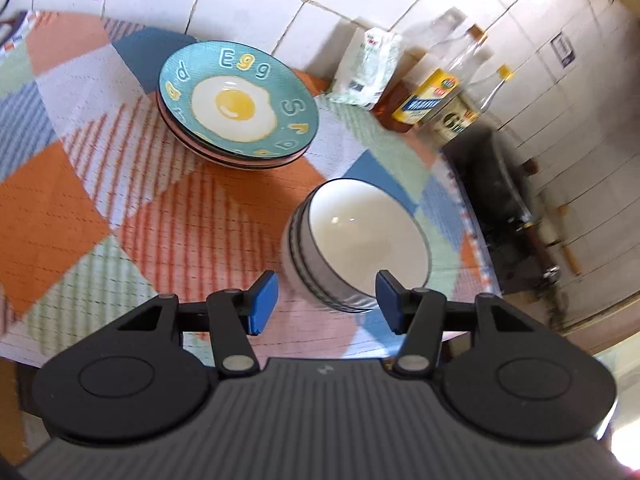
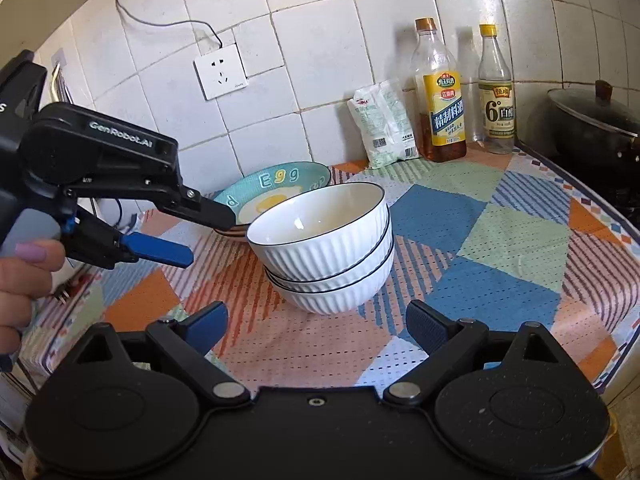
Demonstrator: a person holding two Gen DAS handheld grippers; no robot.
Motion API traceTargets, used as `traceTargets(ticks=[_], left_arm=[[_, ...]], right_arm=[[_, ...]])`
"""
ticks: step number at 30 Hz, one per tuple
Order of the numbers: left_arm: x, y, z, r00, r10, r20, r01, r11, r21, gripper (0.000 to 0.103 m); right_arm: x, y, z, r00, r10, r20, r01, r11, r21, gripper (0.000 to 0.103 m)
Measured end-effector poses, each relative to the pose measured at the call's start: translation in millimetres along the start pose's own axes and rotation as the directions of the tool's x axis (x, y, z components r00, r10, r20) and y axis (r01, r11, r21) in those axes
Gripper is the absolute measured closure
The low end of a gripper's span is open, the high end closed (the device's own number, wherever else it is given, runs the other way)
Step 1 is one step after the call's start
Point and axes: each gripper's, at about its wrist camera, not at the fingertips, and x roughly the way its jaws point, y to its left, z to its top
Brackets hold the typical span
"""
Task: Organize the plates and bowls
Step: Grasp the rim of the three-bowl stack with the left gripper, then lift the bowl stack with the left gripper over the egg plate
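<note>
A stack of three white ribbed bowls (image 2: 328,248) stands on the patterned cloth; it also shows in the left wrist view (image 1: 356,240). Behind it is a stack of plates (image 1: 236,104), the top one teal with a fried egg print, also seen in the right wrist view (image 2: 276,190). My left gripper (image 1: 326,300) is open and empty, just above and short of the bowls; in the right wrist view (image 2: 208,236) it hovers left of the bowl rim. My right gripper (image 2: 318,328) is open and empty, in front of the bowls.
A white packet (image 2: 384,124) and two bottles (image 2: 440,92) stand at the tiled wall. A black lidded pot (image 2: 596,120) sits on the stove at the right. A wall socket (image 2: 220,72) with a cable is above the plates. The cloth-covered table (image 2: 500,240) ends at the right.
</note>
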Motion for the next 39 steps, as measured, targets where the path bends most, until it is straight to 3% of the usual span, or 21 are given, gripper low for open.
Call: traceTargets(ticks=[2,8,10,13,17,22,27,30,33,35,39], left_arm=[[2,5,1,1.000,-0.008,0.022,0.008,1.000,-0.025,0.049],[31,24,2,0.998,-0.023,0.062,0.027,0.998,-0.062,0.049],[45,29,-2,0.998,0.012,0.057,-0.008,0.998,-0.063,0.047],[57,39,-5,0.998,-0.030,0.050,0.035,0.994,-0.099,0.046],[67,42,-4,0.997,-0.065,0.038,0.069,0.991,-0.118,0.046],[86,33,-4,0.996,-0.086,-0.004,0.085,0.993,-0.087,0.044],[99,33,-3,0.998,-0.070,-0.005,0.069,0.992,-0.106,0.044],[109,40,-2,0.995,-0.094,-0.029,0.090,0.989,-0.118,0.046],[114,52,-2,0.990,-0.143,-0.021,0.137,0.975,-0.173,0.058],[114,54,-3,0.991,-0.128,-0.028,0.122,0.978,-0.171,0.066],[113,47,-3,0.994,-0.107,-0.036,0.102,0.987,-0.125,0.066]], right_arm=[[11,2,2,0.998,0.023,-0.061,-0.025,0.999,-0.040,0.005],[53,-7,-7,0.997,0.018,-0.070,-0.025,0.995,-0.093,0.005],[69,-12,-14,0.998,0.016,-0.064,-0.023,0.994,-0.110,0.005],[89,-16,-20,0.996,0.037,-0.081,-0.048,0.989,-0.137,0.005],[98,-14,-15,0.997,0.052,-0.054,-0.062,0.981,-0.184,0.006],[106,-10,-8,1.000,0.017,0.015,-0.013,0.974,-0.227,0.003],[120,-15,-4,0.999,0.035,0.017,-0.030,0.971,-0.237,0.001],[126,-20,-4,0.999,0.049,0.017,-0.044,0.979,-0.198,0.001],[128,-19,-3,0.998,0.057,0.020,-0.052,0.980,-0.192,0.002],[128,-19,-2,0.998,0.065,0.019,-0.061,0.983,-0.175,0.003],[125,-16,-6,0.998,0.053,0.035,-0.047,0.986,-0.162,0.003]])
